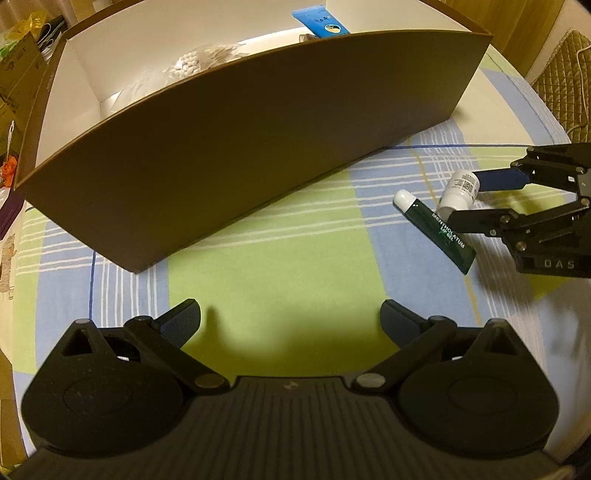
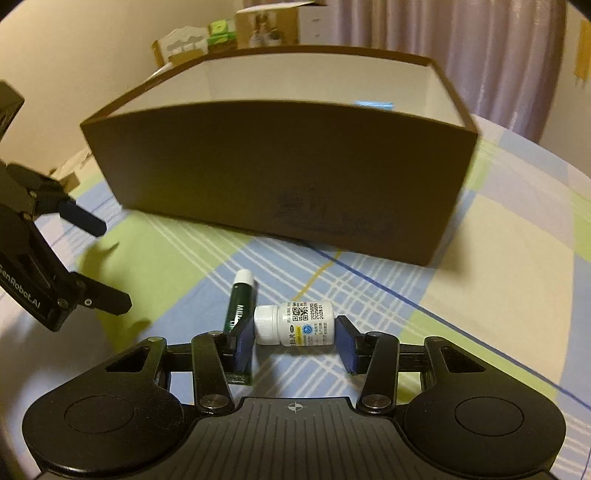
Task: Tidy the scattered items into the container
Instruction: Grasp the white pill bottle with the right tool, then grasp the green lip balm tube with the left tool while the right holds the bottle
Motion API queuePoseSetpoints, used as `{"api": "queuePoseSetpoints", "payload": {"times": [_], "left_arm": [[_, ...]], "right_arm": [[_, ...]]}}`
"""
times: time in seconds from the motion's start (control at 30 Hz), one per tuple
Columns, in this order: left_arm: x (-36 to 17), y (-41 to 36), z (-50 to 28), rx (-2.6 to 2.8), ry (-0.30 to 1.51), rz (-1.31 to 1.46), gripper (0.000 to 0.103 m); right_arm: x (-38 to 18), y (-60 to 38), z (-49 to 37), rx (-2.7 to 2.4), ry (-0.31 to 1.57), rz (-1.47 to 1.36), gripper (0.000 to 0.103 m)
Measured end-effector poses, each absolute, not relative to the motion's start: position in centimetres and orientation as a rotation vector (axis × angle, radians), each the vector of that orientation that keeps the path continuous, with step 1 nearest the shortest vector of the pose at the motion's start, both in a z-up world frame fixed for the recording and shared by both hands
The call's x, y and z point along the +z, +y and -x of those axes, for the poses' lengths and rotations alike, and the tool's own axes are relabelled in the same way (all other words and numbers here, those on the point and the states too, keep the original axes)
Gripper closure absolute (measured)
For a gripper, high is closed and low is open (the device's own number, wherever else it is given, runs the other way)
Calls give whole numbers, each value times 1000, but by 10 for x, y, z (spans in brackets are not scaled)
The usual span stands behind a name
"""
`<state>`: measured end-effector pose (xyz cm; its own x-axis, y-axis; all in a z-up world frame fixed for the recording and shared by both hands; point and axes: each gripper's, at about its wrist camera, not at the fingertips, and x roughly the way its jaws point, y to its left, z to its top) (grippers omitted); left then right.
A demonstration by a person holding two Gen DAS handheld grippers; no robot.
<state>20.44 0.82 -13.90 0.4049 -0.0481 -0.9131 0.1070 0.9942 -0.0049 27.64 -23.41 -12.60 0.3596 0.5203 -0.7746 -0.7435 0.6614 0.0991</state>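
Observation:
A brown cardboard box (image 1: pixel 258 147) with a white inside stands on the checked cloth; it also shows in the right wrist view (image 2: pixel 280 173). It holds a blue packet (image 1: pixel 321 24) and a bag of white pieces (image 1: pixel 199 62). A small white pill bottle (image 2: pixel 295 324) lies on its side between the fingers of my right gripper (image 2: pixel 295 341), which is shut on it, both pads touching its ends. A dark green lip-gel tube (image 2: pixel 238 314) lies just left of it. In the left wrist view the bottle (image 1: pixel 460 190) and tube (image 1: pixel 436 230) sit at the right. My left gripper (image 1: pixel 290 319) is open and empty over the cloth.
The checked cloth (image 1: pixel 280 266) covers a round table. Cardboard boxes and bags (image 1: pixel 22 62) stand beyond the table's left edge. A quilted chair back (image 1: pixel 565 85) is at the far right. Small boxes (image 2: pixel 229 33) and a curtain (image 2: pixel 480 55) are behind the container.

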Motion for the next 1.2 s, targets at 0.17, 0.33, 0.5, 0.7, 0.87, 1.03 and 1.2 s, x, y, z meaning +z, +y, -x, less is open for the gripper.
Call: {"api": "queuePoseSetpoints", "payload": {"times": [0.17, 0.33, 0.5, 0.7, 0.87, 1.03, 1.2], "left_arm": [[-135, -2, -207, -133, 1124, -41, 2], [-135, -22, -213, -176, 1094, -5, 11], [-146, -50, -215, -202, 1079, 20, 27], [-156, -72, -227, -206, 1072, 22, 30], [-164, -79, -231, -230, 1062, -38, 40], [-163, -79, -225, -272, 1021, -139, 65], [-158, -70, -228, -300, 1019, -142, 81]], "right_arm": [[-117, -258, -276, 749, 903, 271, 54], [-114, -289, -274, 662, 935, 225, 53], [-113, -311, -270, 602, 957, 186, 53], [-112, -323, -265, 568, 965, 167, 53], [-113, -326, -268, 559, 972, 150, 53], [-115, -322, -269, 565, 978, 150, 53], [-115, -316, -269, 576, 977, 153, 53]]}}
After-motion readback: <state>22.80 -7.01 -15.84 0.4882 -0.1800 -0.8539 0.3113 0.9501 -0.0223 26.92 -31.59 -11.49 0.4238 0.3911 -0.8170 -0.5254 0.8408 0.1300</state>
